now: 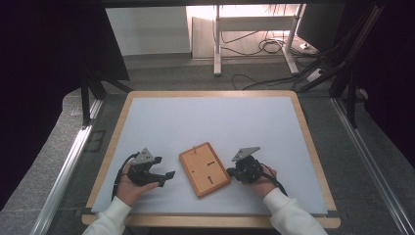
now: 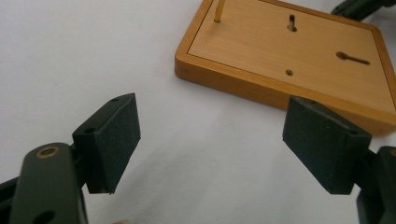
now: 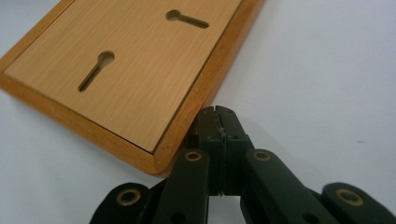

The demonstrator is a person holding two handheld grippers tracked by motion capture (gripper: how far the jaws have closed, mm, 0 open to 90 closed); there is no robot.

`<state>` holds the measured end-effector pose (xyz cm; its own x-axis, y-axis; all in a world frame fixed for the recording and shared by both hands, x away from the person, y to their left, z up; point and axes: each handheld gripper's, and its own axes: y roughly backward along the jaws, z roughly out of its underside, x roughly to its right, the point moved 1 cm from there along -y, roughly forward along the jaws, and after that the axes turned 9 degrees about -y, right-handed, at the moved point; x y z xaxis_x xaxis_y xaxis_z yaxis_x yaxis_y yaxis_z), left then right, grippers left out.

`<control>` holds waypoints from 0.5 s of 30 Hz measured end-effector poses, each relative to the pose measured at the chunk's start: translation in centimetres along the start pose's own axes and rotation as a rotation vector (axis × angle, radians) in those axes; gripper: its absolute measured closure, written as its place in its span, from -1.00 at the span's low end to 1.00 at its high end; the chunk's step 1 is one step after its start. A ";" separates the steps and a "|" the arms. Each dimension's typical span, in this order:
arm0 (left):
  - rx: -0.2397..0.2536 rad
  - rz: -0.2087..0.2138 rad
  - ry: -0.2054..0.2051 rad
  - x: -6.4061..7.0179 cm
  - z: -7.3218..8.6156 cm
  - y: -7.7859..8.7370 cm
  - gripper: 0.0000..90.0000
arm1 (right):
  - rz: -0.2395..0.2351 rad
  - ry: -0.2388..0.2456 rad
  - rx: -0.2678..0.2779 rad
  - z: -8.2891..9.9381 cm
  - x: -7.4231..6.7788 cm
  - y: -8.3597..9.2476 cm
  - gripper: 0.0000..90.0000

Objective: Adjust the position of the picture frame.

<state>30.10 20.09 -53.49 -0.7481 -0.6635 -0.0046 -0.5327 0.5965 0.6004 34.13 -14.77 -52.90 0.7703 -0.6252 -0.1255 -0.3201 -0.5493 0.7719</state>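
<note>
R gripper (image 3: 217, 114): jaws pressed together, nothing between; tips at the right long edge of the wooden board (image 1: 204, 169), touching or just off, can't tell which. L gripper (image 2: 210, 140): pads (image 2: 116, 140) wide apart, nothing between, white mat beneath; board's near-left edge just beyond them. Board lies flat, mid-near on the white mat (image 1: 195, 122), turned a bit askew, between both grippers; open mat far of it and out to both sides. Table's wooden rim (image 1: 115, 142) frames the mat. L gripper view shows a thin brass pin (image 2: 218, 10) standing at a board corner; R gripper view shows two keyhole slots (image 3: 95, 70) up close; high view gives both hands, white sleeves.
</note>
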 end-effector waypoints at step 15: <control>-0.001 0.000 0.002 0.0 0.0 0.0 -0.57 | -0.050 0.064 -0.031 1.9 -3.5 1.0 1.00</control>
<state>30.09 20.06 -53.54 -0.7474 -0.6643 -0.0033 -0.5324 0.5960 0.6010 30.11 -14.20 -52.82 0.8190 -0.5601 -0.1248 -0.2638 -0.5606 0.7850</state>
